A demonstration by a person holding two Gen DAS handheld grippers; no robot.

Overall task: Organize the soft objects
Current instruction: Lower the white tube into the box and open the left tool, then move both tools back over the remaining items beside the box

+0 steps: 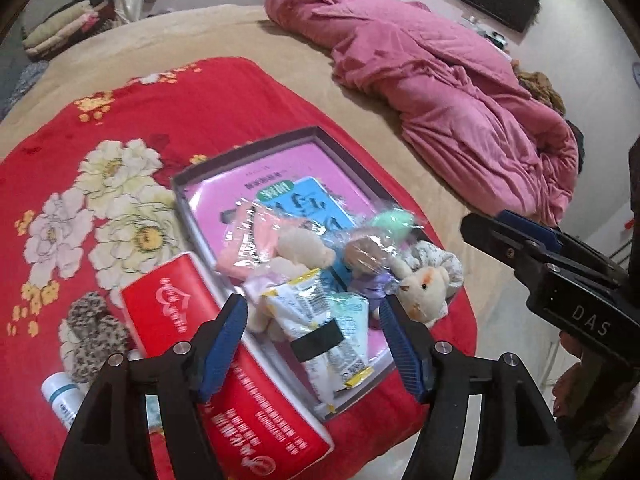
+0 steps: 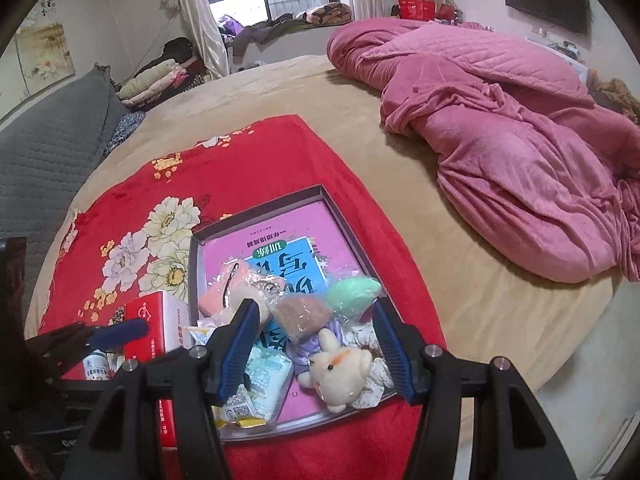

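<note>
A grey tray [image 1: 240, 156] [image 2: 256, 216] lies on a red flowered blanket [image 1: 120, 120]. It holds a pink book and a heap of soft items. The heap includes a cream plush rabbit [image 1: 424, 292] [image 2: 340, 372], a green puff in plastic [image 1: 390, 222] [image 2: 352, 294], a brown puff [image 2: 302, 314], a peach sponge [image 1: 244, 240] and snack packets [image 1: 316, 320]. My left gripper [image 1: 312, 308] hovers open over the packets, holding nothing. My right gripper [image 2: 314, 306] hangs open above the puffs and rabbit, also holding nothing.
A red tissue box [image 1: 224, 360] [image 2: 148, 328] sits against the tray's left side. Further left lie a leopard-print fuzzy item [image 1: 92, 336] and a white bottle [image 1: 60, 396]. A crumpled pink quilt [image 2: 500, 140] fills the bed's right side. Folded clothes lie at the back left.
</note>
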